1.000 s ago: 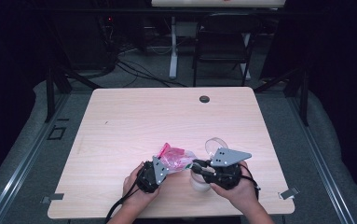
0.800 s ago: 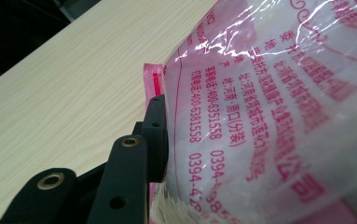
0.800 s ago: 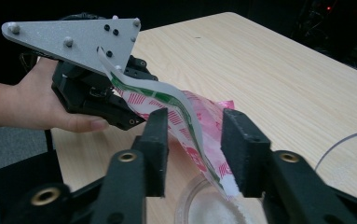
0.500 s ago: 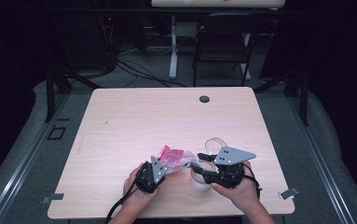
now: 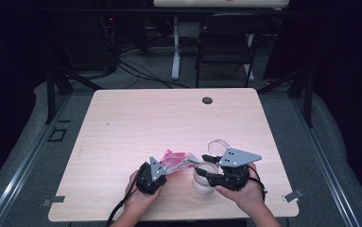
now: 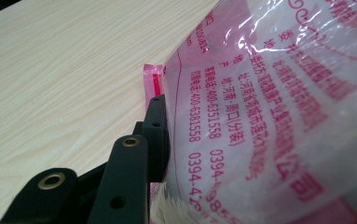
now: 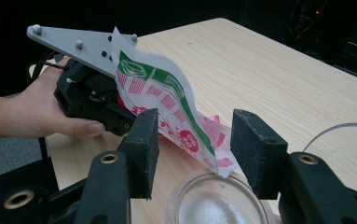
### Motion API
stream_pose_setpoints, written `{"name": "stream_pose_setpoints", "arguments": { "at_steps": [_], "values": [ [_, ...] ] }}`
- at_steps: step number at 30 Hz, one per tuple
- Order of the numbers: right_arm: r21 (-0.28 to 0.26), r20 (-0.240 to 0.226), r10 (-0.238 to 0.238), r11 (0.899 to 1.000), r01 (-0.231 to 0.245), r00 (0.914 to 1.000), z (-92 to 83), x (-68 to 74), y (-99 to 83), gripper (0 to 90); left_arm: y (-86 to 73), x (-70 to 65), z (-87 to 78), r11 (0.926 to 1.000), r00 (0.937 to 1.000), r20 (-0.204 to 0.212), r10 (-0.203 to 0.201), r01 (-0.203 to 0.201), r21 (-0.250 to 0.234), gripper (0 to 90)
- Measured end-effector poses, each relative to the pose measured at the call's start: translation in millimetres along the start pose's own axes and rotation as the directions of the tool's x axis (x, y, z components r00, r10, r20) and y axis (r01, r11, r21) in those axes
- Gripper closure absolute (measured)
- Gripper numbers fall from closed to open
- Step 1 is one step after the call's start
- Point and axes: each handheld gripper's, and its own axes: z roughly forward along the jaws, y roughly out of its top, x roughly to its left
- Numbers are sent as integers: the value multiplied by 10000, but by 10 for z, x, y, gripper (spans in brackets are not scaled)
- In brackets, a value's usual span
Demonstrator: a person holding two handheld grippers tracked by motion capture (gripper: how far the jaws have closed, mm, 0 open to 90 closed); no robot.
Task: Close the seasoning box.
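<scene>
A plastic bag with pink and green print and white powder inside is tilted with its lower corner over a clear round cup near the table's front edge. My left gripper is shut on the bag; one of its fingers presses the bag's side and the other is hidden behind it. My right gripper stands just behind the cup with its jaws spread; they have just been opening. The bag's corner hangs in the gap and touches neither pad.
A clear curved plastic piece lies on the wooden table just beyond my right gripper. A dark round grommet sits near the far edge. Beyond the table stand a chair and cables on the floor.
My right gripper's jaws have spread wider over the cup. Both hands and the bag stay where they were.
</scene>
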Motion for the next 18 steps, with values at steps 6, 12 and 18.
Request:
{"name": "stream_pose_setpoints", "arguments": {
  "at_steps": [6, 12, 18],
  "values": [
    [-76, 35, 79, 9999, -79, 10000, -17, -13, -5, 518, -9, 33, 3, 9995, 9992, 207, -328, 328, 6, 672],
    [-151, 126, 140, 9998, -138, 9998, -26, -28, -5, 518, -9, 61, -10, 9990, 9988, 210, -444, 445, -34, 673],
    [-224, 228, 182, 9996, -177, 9996, -35, -38, -15, 518, -6, 118, -29, 9983, 9981, 202, -578, 579, -62, 673]
  ]
}}
